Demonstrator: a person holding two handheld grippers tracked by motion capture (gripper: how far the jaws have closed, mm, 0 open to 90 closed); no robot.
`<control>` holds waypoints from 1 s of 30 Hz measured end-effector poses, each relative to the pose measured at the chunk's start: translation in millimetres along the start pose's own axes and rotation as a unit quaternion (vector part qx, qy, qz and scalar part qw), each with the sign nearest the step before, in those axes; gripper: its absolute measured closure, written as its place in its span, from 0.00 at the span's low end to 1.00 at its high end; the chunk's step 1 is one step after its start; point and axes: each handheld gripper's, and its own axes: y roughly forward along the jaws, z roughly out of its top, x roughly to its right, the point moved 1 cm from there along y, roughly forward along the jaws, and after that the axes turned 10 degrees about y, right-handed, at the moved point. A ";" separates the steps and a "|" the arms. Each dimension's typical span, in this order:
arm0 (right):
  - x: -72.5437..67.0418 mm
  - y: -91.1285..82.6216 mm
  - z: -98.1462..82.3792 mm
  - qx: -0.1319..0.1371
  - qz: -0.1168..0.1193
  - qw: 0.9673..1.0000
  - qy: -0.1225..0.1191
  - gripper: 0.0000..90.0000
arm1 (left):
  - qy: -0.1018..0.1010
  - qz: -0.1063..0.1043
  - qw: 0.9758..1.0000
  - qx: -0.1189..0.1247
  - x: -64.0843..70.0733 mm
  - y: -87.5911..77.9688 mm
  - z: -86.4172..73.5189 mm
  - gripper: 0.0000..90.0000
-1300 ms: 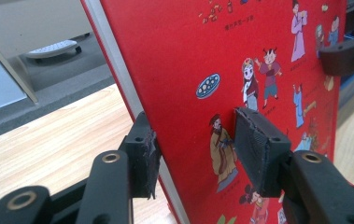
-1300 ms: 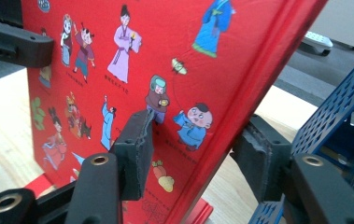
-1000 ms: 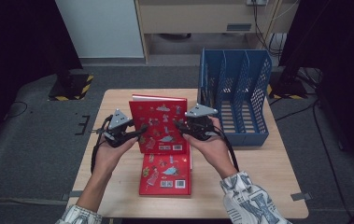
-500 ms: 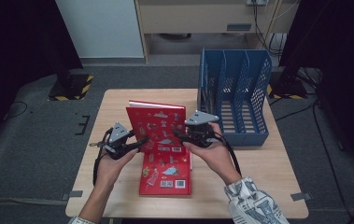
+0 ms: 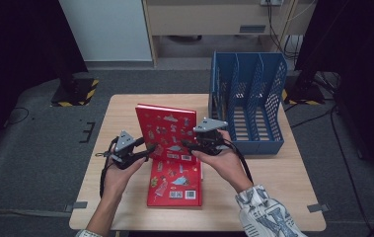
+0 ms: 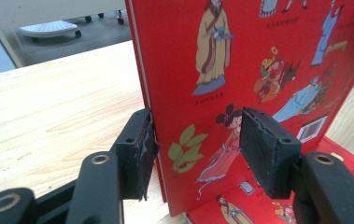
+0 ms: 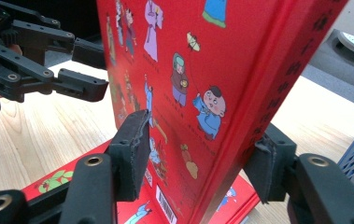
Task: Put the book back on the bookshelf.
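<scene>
Lower than a second ago sits the left gripper (image 5: 145, 149), which has come down along the left edge of the upright red book (image 5: 167, 131). Its jaws have just been opening: in the left gripper view one pad (image 6: 139, 149) lies against the back of the cover, while the other pad (image 6: 265, 149) stands apart from the printed front, so this gripper is released, with the book's edge between its jaws. The right gripper (image 5: 190, 145) has kept its place at the book's right edge, and it grasps the book at the spine side, one pad (image 7: 132, 151) on the picture cover and the other behind. The book stands on its lower edge upon a second red book (image 5: 174, 185) lying flat on the wooden table (image 5: 273, 187). A blue file rack (image 5: 248, 106) stands on the table just beside the right hand (image 5: 224, 160).
</scene>
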 end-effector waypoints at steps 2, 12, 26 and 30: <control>0.3 -0.4 -0.2 0.002 0.000 1.000 -0.003 0.57 | -0.002 0.000 1.000 0.000 -1.0 2.0 -0.4 0.50; -5.0 -3.9 -2.4 0.002 0.014 1.000 -0.003 0.66 | -0.007 -0.004 1.000 0.001 -4.0 7.3 0.4 0.46; -20.6 -1.9 -1.8 0.006 0.034 0.999 -0.012 0.69 | -0.007 -0.008 1.000 0.000 -3.3 6.9 0.2 0.41; -21.9 -1.2 -0.8 0.004 0.038 0.999 -0.012 0.65 | -0.006 -0.007 1.000 0.000 -2.9 7.1 0.3 0.41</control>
